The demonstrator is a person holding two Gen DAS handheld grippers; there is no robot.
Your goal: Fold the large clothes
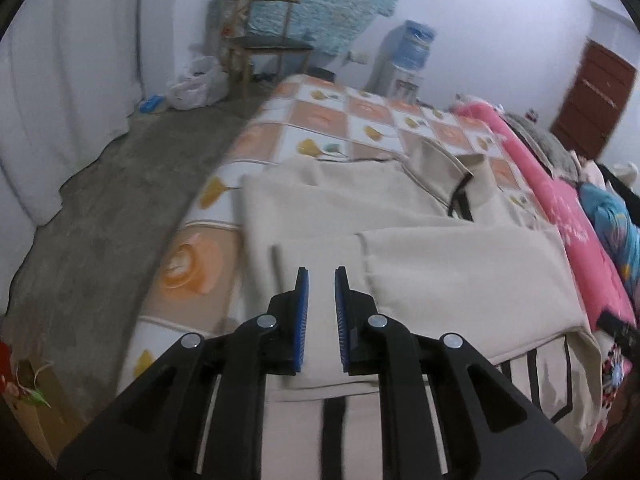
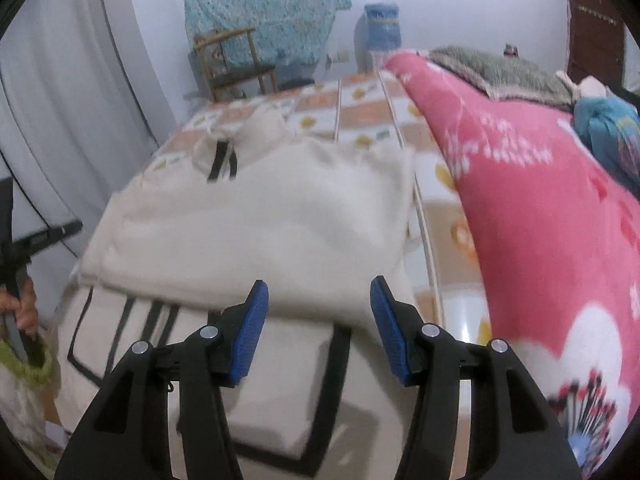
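Observation:
A large cream garment with black stripes [image 1: 400,216] lies partly folded on the bed, a sleeve laid across its body. It also shows in the right wrist view [image 2: 256,216]. My left gripper [image 1: 321,276] hovers just above the sleeve's cuff end, its jaws a narrow gap apart and nothing between them. My right gripper [image 2: 318,292] is wide open and empty above the garment's near folded edge and striped hem. The other gripper's handle and the hand holding it [image 2: 24,280] show at the left edge of the right wrist view.
The bed has an orange and white checked sheet [image 1: 320,120]. A pink floral blanket [image 2: 540,220] and piled bedding lie along the right side. A wooden chair [image 1: 264,48], a water dispenser [image 1: 408,56] and plastic bags [image 1: 196,84] stand beyond. Grey floor [image 1: 120,216] lies to the left.

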